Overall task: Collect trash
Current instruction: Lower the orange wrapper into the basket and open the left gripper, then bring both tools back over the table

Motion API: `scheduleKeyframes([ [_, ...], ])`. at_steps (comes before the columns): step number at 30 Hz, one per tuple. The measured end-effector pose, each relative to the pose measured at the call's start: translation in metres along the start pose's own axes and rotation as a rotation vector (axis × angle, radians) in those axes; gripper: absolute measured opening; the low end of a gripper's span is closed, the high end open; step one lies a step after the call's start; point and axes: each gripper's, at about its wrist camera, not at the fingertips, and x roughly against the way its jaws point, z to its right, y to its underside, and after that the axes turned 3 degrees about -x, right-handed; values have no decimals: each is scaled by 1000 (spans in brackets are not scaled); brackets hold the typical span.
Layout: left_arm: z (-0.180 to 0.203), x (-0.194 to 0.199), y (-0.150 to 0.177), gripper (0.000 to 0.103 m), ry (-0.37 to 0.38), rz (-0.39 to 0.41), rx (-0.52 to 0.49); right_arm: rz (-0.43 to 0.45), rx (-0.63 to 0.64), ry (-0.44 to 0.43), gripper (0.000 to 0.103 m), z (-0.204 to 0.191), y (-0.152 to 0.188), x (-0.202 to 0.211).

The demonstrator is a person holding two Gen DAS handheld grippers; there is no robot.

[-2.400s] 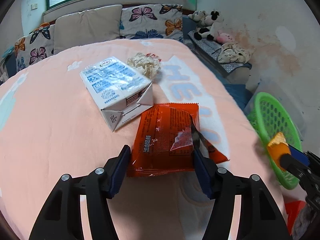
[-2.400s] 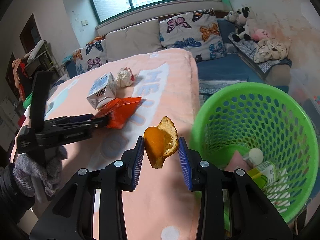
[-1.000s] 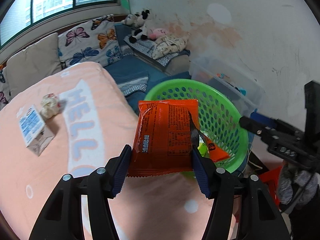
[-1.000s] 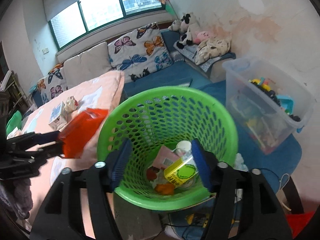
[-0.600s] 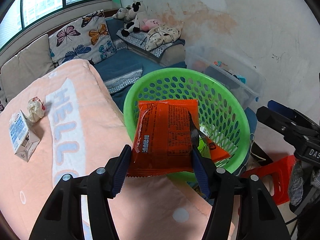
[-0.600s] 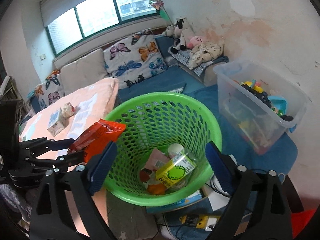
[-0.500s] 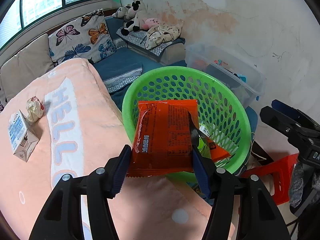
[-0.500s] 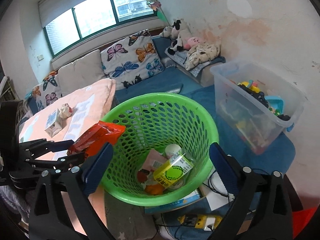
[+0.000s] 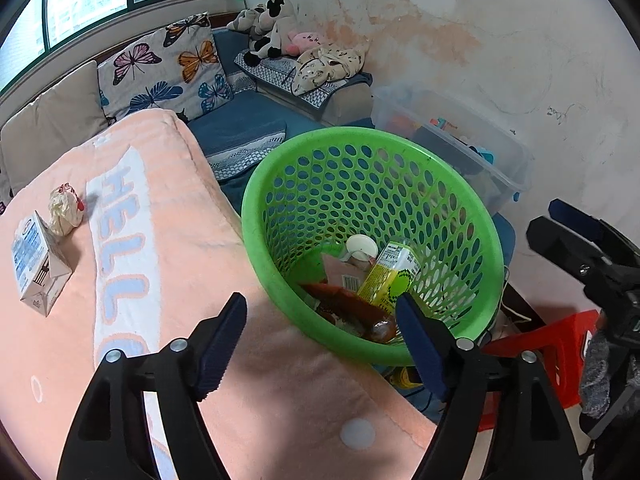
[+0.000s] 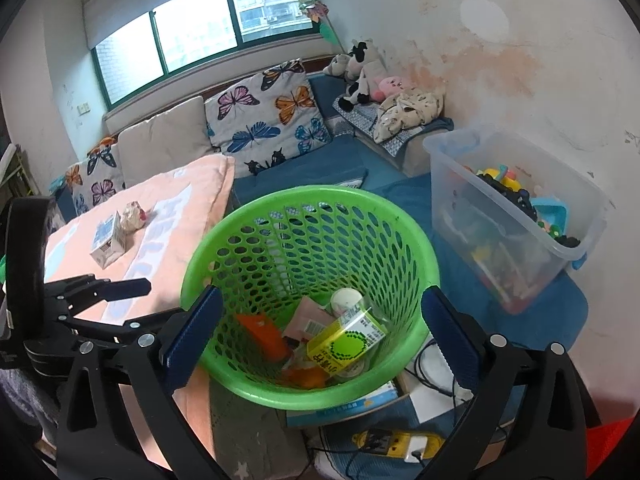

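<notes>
The green mesh basket [image 9: 460, 200] [image 10: 248, 236] stands beside the pink table. It holds the orange snack wrapper [image 9: 348, 308] [image 10: 262, 334], a yellow-green drink carton [image 9: 386, 276] [image 10: 344, 342] and other trash. My left gripper [image 9: 320, 340] is open and empty over the table edge, at the basket's near rim; it also shows in the right wrist view [image 10: 132, 300]. My right gripper [image 10: 320, 332] is open and empty above the basket; it shows at the right of the left wrist view [image 9: 576, 232]. A white milk carton [image 9: 34, 264] [image 10: 107, 242] and a crumpled paper ball [image 9: 64, 208] [image 10: 134, 216] lie on the table.
The pink table cloth [image 9: 140, 240] reaches the basket. A clear plastic toy bin [image 10: 516, 216] [image 9: 452, 140] stands right of the basket. A red stool [image 9: 556, 344] and a power strip [image 10: 400, 442] are on the floor. A sofa with butterfly cushions [image 10: 264, 116] lines the back.
My left gripper has opened and let go of the orange wrapper, which now lies in the basket. My right gripper has opened a little wider above the basket.
</notes>
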Motion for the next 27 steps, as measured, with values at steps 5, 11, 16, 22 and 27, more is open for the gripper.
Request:
scheduleKeyframes([
  [5, -7, 13, 4, 83, -2, 22, 9, -10, 25, -1, 98, -8, 0, -4],
  [11, -22, 36, 12, 88, -31, 53, 26, -9, 63, -21, 98, -23, -2, -7],
  [16, -43, 55, 19, 91, -54, 74, 67, -13, 129, -34, 98, -43, -8, -11],
  [22, -74, 78, 29, 93, -105, 82, 117, -31, 170, -84, 98, -68, -20, -19],
  [27, -106, 92, 39, 95, -160, 82, 159, -35, 196, -123, 98, -90, -34, -24],
])
